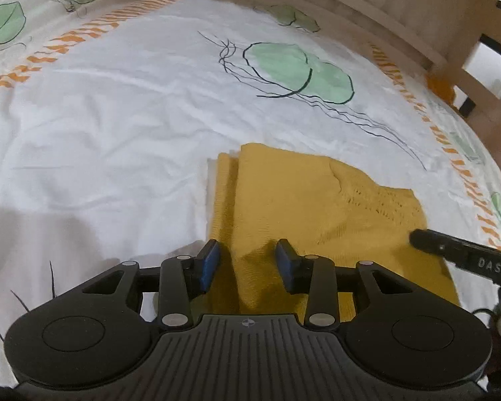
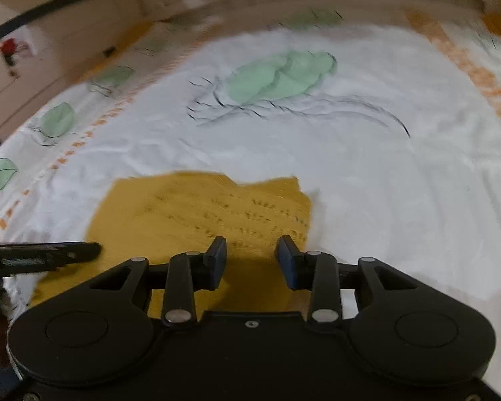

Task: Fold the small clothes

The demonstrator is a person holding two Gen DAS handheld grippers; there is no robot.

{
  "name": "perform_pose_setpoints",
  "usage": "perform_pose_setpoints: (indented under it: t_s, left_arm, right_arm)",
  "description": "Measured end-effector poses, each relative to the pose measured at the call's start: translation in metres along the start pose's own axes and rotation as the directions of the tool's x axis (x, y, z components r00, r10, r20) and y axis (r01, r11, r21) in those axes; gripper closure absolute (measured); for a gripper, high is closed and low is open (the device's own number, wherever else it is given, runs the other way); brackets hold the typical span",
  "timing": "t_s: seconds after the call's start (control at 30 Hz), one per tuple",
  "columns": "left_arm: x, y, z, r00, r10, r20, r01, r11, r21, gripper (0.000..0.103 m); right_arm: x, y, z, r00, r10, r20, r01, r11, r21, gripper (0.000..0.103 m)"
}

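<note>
Readable: white letters "DAS" on the black finger of the right gripper point(image 1: 464, 257), entering the left wrist view from the right edge. Nothing else legible; pale marking on the left gripper point(image 2: 43, 254) in the right wrist view too blurred to read.

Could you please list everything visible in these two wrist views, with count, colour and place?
knitted garment: one, mustard yellow, folded flat on the sheet, just ahead of both claws.
bedsheet: one, white with green leaf prints, black line drawing and orange dashed borders, covering the bed.
wooden bed frame: one, pale tan, along the far edge of the bed.
cabinet: one, cream with dark handles, far left in the right wrist view; blurred.
left claw: one, black with blue pads, jaws apart above the garment's near edge, gripping nothing.
right claw: one, black with blue pads, jaws apart over the garment's near right part, gripping nothing.
</note>
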State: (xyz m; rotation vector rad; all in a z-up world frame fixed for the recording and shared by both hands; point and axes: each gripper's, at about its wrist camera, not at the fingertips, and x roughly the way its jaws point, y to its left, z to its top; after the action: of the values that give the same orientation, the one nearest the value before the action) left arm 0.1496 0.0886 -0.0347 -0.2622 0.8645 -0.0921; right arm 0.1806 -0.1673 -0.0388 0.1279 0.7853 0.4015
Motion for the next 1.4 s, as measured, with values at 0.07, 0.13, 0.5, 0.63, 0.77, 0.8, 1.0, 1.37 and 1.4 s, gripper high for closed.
perform_pose_setpoints:
  t_s: [0.07,0.13,0.5,0.63,0.77,0.8,1.0,1.37,1.4]
  left_arm:
    - [-0.004,-0.001,-0.001,1.000,0.017,0.008,-0.018,0.999,0.037,0.060]
    - [-0.009,0.003,-0.005,1.000,0.006,0.010,-0.007,1.000,0.020,0.060]
    - [-0.052,-0.011,-0.042,0.999,0.021,0.039,-0.028,0.980,0.198,0.060]
    - [-0.057,-0.009,-0.058,0.999,0.032,0.014,-0.035,0.982,0.185,0.059]
    - [-0.066,-0.009,-0.070,0.998,0.060,0.031,-0.064,0.983,0.171,0.057]
    - [-0.068,-0.009,-0.073,0.997,0.065,0.032,-0.069,0.983,0.168,0.056]
    - [-0.078,-0.005,-0.084,0.992,0.120,0.045,-0.124,0.985,0.120,0.042]
    - [-0.110,-0.030,-0.084,0.959,0.136,0.247,-0.175,0.974,0.144,0.042]
    - [-0.110,-0.036,-0.083,0.955,0.161,0.248,-0.202,0.967,0.153,0.042]
  right_arm:
    - [0.000,-0.003,0.002,1.000,0.009,-0.003,-0.008,1.000,0.020,0.057]
    - [-0.001,-0.004,0.002,1.000,0.007,0.000,-0.007,1.000,0.016,0.055]
    - [-0.044,0.001,-0.007,0.996,0.009,0.092,-0.007,1.000,-0.021,0.025]
    - [-0.059,0.010,-0.018,0.995,-0.005,0.096,0.014,0.996,-0.083,0.020]
    - [-0.071,0.015,-0.039,0.996,-0.019,0.086,0.028,0.995,-0.098,0.009]
    - [-0.074,0.017,-0.046,0.997,-0.020,0.077,0.027,0.995,-0.097,0.007]
    - [-0.084,0.034,-0.084,0.995,-0.097,-0.004,0.094,0.980,-0.175,0.002]
    - [-0.128,0.026,-0.096,0.975,-0.140,0.172,0.151,0.987,-0.053,0.001]
    - [-0.130,0.025,-0.095,0.975,-0.125,0.185,0.132,0.991,-0.026,0.001]
